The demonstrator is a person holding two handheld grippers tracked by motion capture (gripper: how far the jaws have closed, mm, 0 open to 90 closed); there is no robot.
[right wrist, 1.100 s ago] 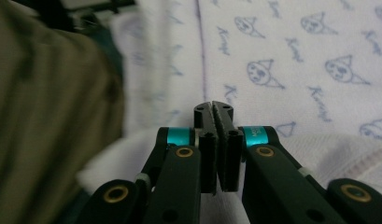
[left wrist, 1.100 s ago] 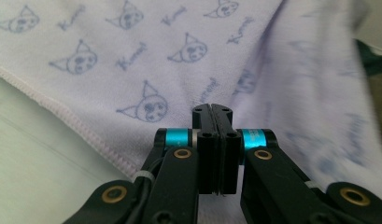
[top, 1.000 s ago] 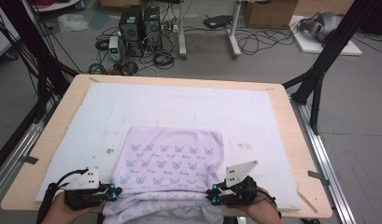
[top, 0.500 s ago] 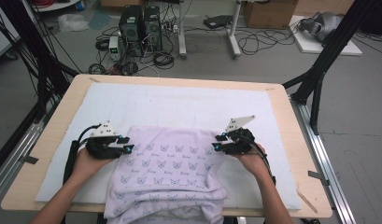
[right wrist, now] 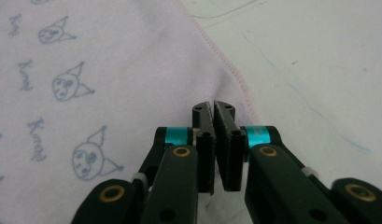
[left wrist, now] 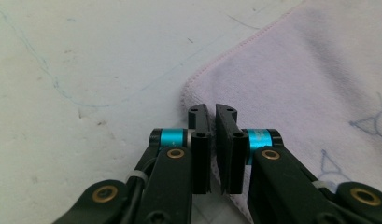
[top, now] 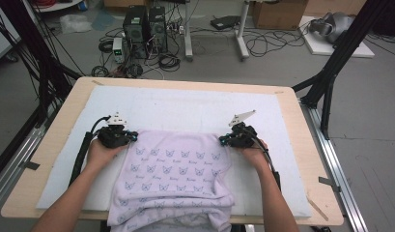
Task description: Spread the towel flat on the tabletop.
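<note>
- Black jaws on your left gripper [left wrist: 211,116] stand nearly together, with only a thin slit between them. They are clenched on the near-left corner of the pale lilac terry towel with the printed cat-face pattern [top: 173,169]. Its stitched hem [left wrist: 235,46] runs away from the tips.
- Your right gripper [right wrist: 213,112] matches it, pinched tight on the opposite corner, with the pink-stitched edge [right wrist: 226,60] just beside its tips.
- From above, your left gripper [top: 117,137] and right gripper [top: 237,137] sit at the two far corners of the cloth, well apart, and the far edge looks taut between them.
- Under the towel lies the white felt mat [top: 195,106] that covers the light wooden table [top: 55,121]. The towel lies spread over the middle of the mat, and its near end bunches and hangs off the table's front edge between your forearms.
- I judge this to be the spreading or fold-carrying step, with both corners held and the cloth drawn toward the far side.
- For the next move, keep both corners level and evenly spaced. Bring the bunched near part up onto the mat before you release, or wrinkles may stay in.
</note>
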